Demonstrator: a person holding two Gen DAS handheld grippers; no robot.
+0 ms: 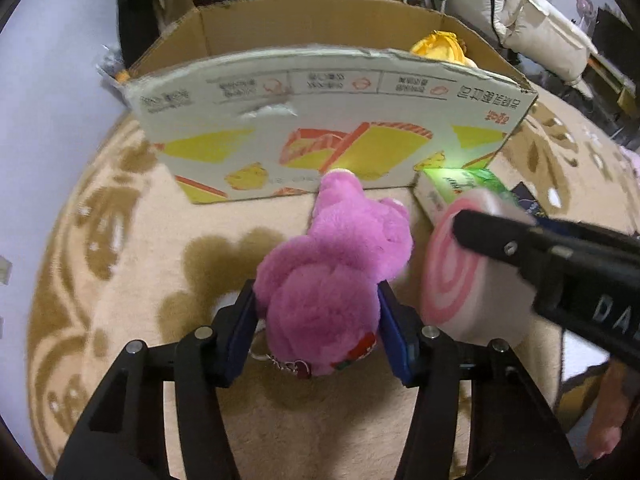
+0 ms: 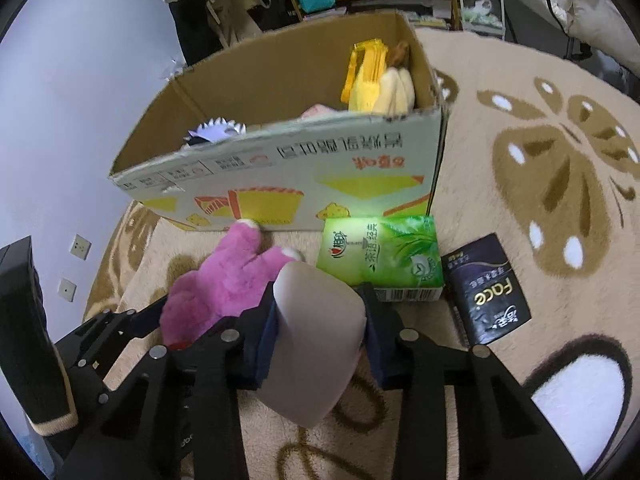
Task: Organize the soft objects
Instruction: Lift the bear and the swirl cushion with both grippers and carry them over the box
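Observation:
My left gripper is shut on a pink plush bear, held just above the rug in front of the open cardboard box. The bear also shows in the right wrist view. My right gripper is shut on a round soft cushion, white with a pink swirl face, right beside the bear. Inside the box lie a yellow plush toy and other soft items.
A green tissue pack and a dark tissue pack lie on the beige patterned rug in front of the box's right corner. Shelves and furniture stand behind the box. A wall is on the left.

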